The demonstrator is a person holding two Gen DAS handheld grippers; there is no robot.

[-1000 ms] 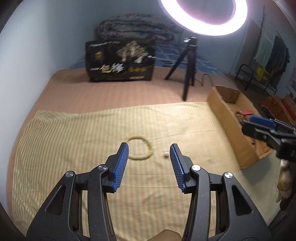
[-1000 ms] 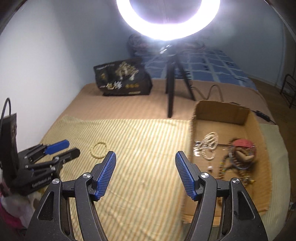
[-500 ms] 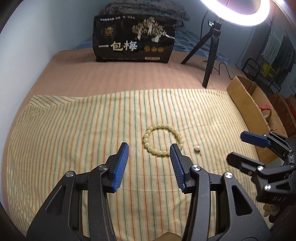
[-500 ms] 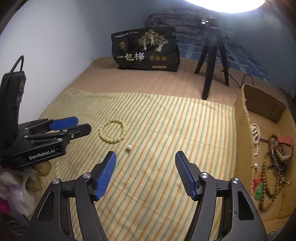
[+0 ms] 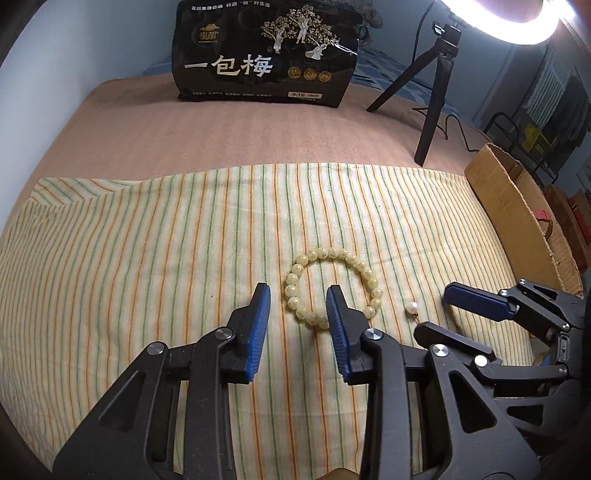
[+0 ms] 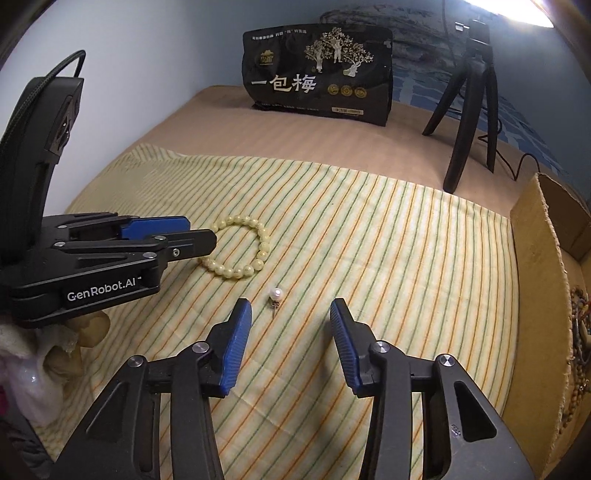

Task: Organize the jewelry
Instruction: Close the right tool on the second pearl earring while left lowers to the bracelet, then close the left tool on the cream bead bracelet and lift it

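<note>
On the striped cloth (image 5: 147,240) spread over the bed, a bracelet (image 5: 334,286) of pale yellow beads lay flat in a ring, and a small pearl earring (image 5: 412,307) lay just beside it on the right, apart from the beads. The left gripper (image 5: 298,301) hung low over the near left part of the bracelet with its blue-padded fingers (image 5: 260,325) spread; the right-hand pad stood in front of the nearest beads and hid a few of them. Whether either pad touched the beads could not be told. Nothing was held between them.

From the right wrist view, the right gripper (image 6: 291,314) was also spread wide, empty, and pointed at the pearl earring (image 6: 275,295), which lay on the cloth just ahead of the fingertips and nearer the left one. The bracelet (image 6: 240,251) sat further off to the left, with the left gripper (image 6: 192,236) reaching over its edge.

A cardboard box (image 6: 539,277) stood at the right edge of the cloth; dark beaded strings showed inside along its far right side, only partly visible. At the back of the bed a black bag (image 5: 266,55) with gold trees and white lettering stood upright, and a black tripod (image 5: 432,92) stood to its right under a bright ring light (image 5: 517,26).
</note>
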